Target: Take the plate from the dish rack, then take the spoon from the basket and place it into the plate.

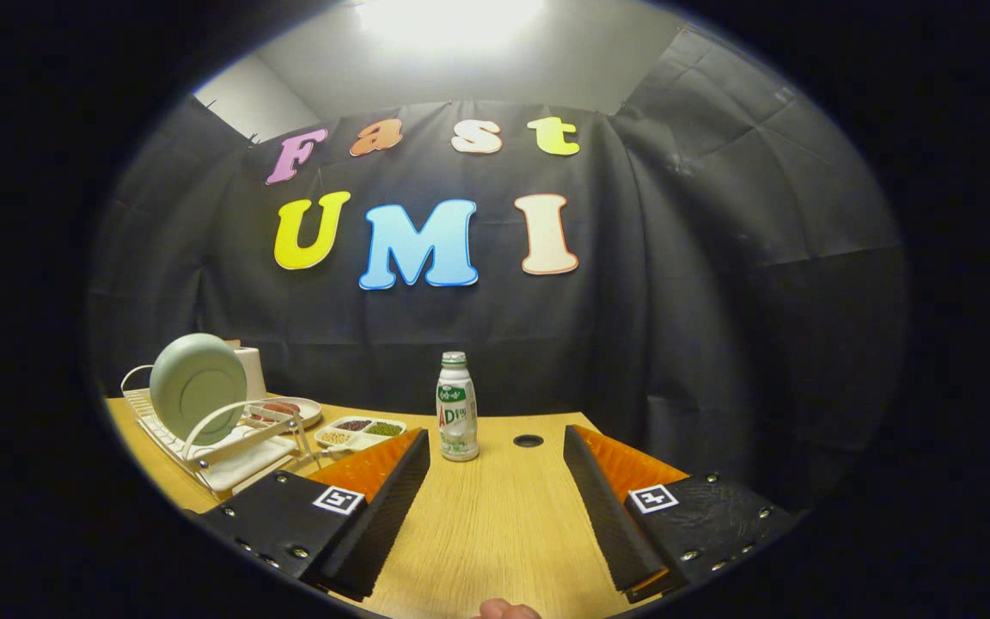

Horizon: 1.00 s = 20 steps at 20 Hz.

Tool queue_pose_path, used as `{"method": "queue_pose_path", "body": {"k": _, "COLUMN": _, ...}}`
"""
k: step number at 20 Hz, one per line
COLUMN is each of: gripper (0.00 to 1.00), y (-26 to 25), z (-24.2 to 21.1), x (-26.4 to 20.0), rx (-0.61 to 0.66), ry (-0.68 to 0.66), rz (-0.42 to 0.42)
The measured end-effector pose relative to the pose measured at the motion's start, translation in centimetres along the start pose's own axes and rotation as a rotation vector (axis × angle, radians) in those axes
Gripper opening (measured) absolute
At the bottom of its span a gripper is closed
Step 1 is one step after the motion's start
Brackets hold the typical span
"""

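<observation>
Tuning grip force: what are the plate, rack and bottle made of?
Plate: pale green, matte with a soft sheen, likely ceramic or melamine. Rack: thin white wire hoops, probably coated metal, over a white tray. Bottle: glossy white plastic by its look, with a printed label. Claw open over the table, holding nothing.

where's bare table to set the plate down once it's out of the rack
Bare wood lies between the open tool fingers, up to the bottle and beside the table hole. Crowded around the dish rack and food trays.
</observation>
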<state>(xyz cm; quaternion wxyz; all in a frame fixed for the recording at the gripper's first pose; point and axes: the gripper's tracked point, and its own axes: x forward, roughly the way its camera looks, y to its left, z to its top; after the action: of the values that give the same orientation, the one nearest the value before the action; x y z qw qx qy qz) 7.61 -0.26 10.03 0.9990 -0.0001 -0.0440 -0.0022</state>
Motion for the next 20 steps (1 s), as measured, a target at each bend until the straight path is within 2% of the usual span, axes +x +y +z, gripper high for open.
{"method": "queue_pose_path", "body": {"k": 8, "gripper": 0.96, "y": 5.0, "z": 13.4, "x": -2.5, "rx": 0.015, "ry": -0.013, "rz": -0.005}}
{"method": "queue_pose_path", "body": {"k": 13, "gripper": 0.96, "y": 11.0, "z": 18.4, "x": -2.8, "rx": 0.010, "ry": -0.005, "rz": 0.028}}
{"method": "queue_pose_path", "body": {"k": 16, "gripper": 0.96, "y": 15.0, "z": 19.5, "x": -2.3, "rx": 0.028, "ry": 0.036, "rz": 0.054}}
{"method": "queue_pose_path", "body": {"k": 20, "gripper": 0.96, "y": 20.9, "z": 19.2, "x": -1.4, "rx": 0.072, "ry": 0.150, "rz": 0.133}}
